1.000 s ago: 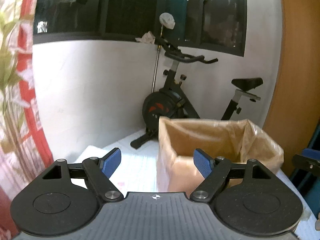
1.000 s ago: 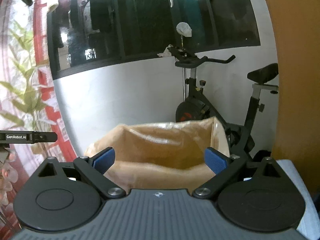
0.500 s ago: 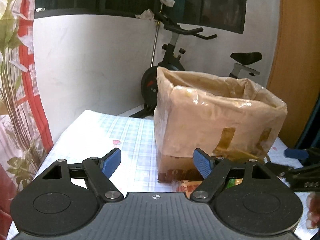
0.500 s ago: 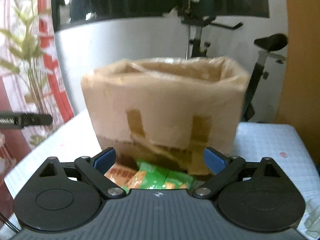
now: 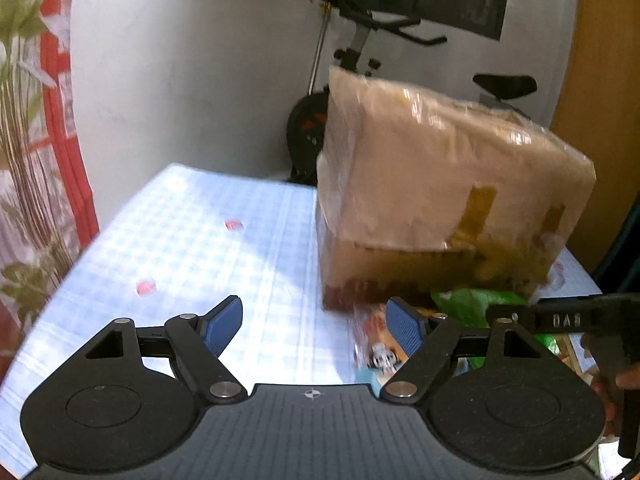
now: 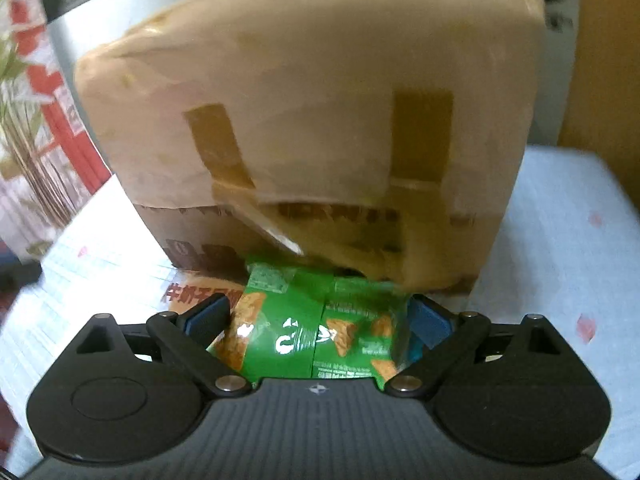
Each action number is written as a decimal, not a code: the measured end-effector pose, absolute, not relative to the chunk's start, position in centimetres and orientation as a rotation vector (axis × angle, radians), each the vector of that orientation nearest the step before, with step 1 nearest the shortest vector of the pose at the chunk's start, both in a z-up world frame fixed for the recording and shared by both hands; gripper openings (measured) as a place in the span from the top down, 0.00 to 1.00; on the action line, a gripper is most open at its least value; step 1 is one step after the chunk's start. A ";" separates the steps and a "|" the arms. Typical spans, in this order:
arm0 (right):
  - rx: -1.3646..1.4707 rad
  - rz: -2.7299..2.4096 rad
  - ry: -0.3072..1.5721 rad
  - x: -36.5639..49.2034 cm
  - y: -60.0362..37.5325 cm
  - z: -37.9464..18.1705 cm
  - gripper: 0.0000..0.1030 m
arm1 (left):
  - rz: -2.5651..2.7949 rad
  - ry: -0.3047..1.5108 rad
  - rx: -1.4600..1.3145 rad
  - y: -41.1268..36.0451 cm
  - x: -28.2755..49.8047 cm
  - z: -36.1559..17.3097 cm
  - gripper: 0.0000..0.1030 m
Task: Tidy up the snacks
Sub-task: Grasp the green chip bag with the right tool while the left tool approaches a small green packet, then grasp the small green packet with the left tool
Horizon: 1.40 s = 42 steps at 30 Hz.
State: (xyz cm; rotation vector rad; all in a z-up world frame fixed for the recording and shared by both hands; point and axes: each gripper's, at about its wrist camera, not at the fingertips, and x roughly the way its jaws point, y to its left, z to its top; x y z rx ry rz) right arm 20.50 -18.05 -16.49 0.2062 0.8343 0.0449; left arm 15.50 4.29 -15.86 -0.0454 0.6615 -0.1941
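Right claw [image 6: 318, 330] is spread around green snack packets [image 6: 316, 336] before the lined box [image 6: 312, 120]; grip cannot be told. Left claw [image 5: 314, 326] is seen open over the checked worktop [image 5: 192, 240].

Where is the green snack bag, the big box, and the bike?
green snack bag [image 6: 316, 332]: right wrist view, front panel.
big box [image 6: 312, 100]: right wrist view, plastic-covered front.
bike [image 5: 505, 84]: left wrist view, saddle.

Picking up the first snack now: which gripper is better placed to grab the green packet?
Right. The right gripper already straddles the green snack packet before the lined cardboard box; the left gripper is open over bare tablecloth.
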 end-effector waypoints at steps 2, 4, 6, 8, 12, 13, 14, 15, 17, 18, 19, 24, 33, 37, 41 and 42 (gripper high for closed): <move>0.230 0.049 0.865 20.8 -18.3 -17.0 0.06 | -0.203 0.680 -0.044 3.9 15.4 -16.7 0.22; 0.249 0.045 0.875 20.8 -18.7 -17.4 0.07 | -0.207 0.691 -0.032 3.5 15.3 -17.1 0.22; 0.258 0.056 0.868 20.7 -18.9 -17.4 0.12 | -0.218 0.693 -0.026 3.2 15.2 -17.3 0.23; 0.252 0.064 0.867 20.6 -18.9 -17.1 0.16 | -0.234 0.694 -0.018 3.0 15.1 -17.3 0.25; 0.260 0.082 0.841 19.9 -19.1 -16.2 0.21 | -0.254 0.691 -0.008 2.8 14.9 -17.2 0.27; 0.262 0.092 0.829 19.5 -19.1 -15.9 0.21 | -0.255 0.694 -0.008 2.8 14.9 -17.2 0.29; 0.265 0.101 0.816 19.1 -19.1 -15.5 0.21 | -0.257 0.698 -0.008 2.7 14.9 -17.2 0.30; 0.267 0.107 0.804 18.8 -19.0 -15.1 0.21 | -0.260 0.703 -0.008 2.9 14.8 -17.3 0.31; 0.268 0.116 0.777 17.9 -19.2 -14.4 0.21 | -0.265 0.712 -0.008 3.2 14.7 -17.4 0.35; 0.268 0.122 0.761 17.3 -19.2 -14.0 0.21 | -0.264 0.713 -0.012 3.3 14.6 -17.3 0.38; 0.261 0.126 0.747 16.8 -19.2 -13.7 0.21 | -0.262 0.714 -0.018 3.5 14.5 -17.3 0.39; 0.219 0.110 0.693 14.6 -18.7 -12.7 0.21 | -0.255 0.716 -0.051 3.9 13.8 -17.6 0.39; 0.251 0.088 0.556 8.9 -17.7 -12.6 0.21 | -0.271 0.730 -0.021 3.2 12.3 -18.8 0.39; 0.218 0.090 0.535 8.3 -16.5 -12.7 0.21 | -0.267 0.755 -0.017 3.0 11.9 -19.9 0.39; 0.211 0.090 0.545 8.6 -16.4 -12.8 0.21 | -0.259 0.807 -0.024 3.2 12.0 -21.4 0.49; 0.211 0.089 0.550 8.7 -16.5 -13.0 0.21 | -0.258 0.816 -0.022 3.2 12.2 -21.8 0.53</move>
